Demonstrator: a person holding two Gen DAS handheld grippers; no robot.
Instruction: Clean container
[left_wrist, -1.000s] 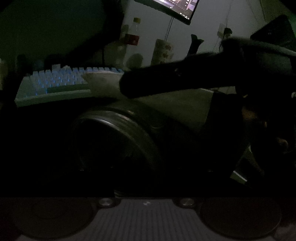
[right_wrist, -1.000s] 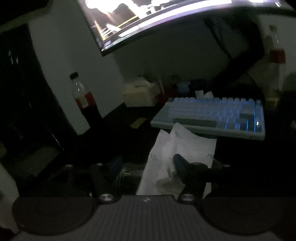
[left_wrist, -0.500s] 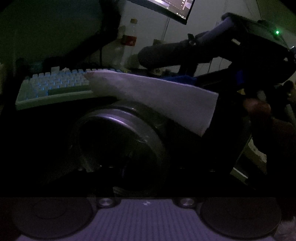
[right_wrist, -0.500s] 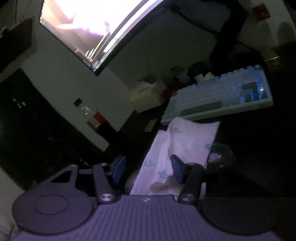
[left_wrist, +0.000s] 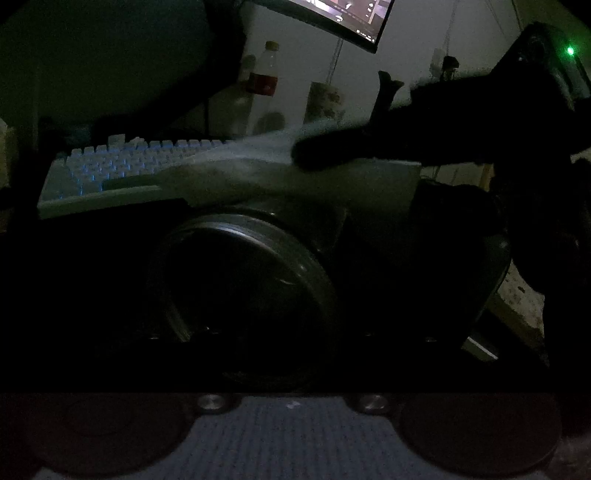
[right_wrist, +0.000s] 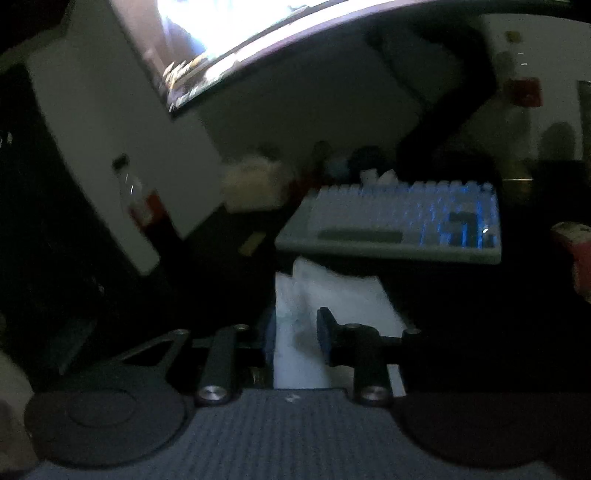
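Container (left_wrist: 251, 288) dark, round-rimmed, on its side; tissue (left_wrist: 295, 181) draped over top.

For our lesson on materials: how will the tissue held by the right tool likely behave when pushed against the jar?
The tissue looks thin and creased, so it is probably floppy and will fold rather than push stiffly. It drapes over the jar, suggesting it is very light. Pinched in the right tool, it may tear if dragged hard.

I'm seeing a glossy glass-like container (left_wrist: 240, 291), soft matt paper tissue (right_wrist: 325, 299), and matt plastic keyboard (right_wrist: 399, 229) keys.
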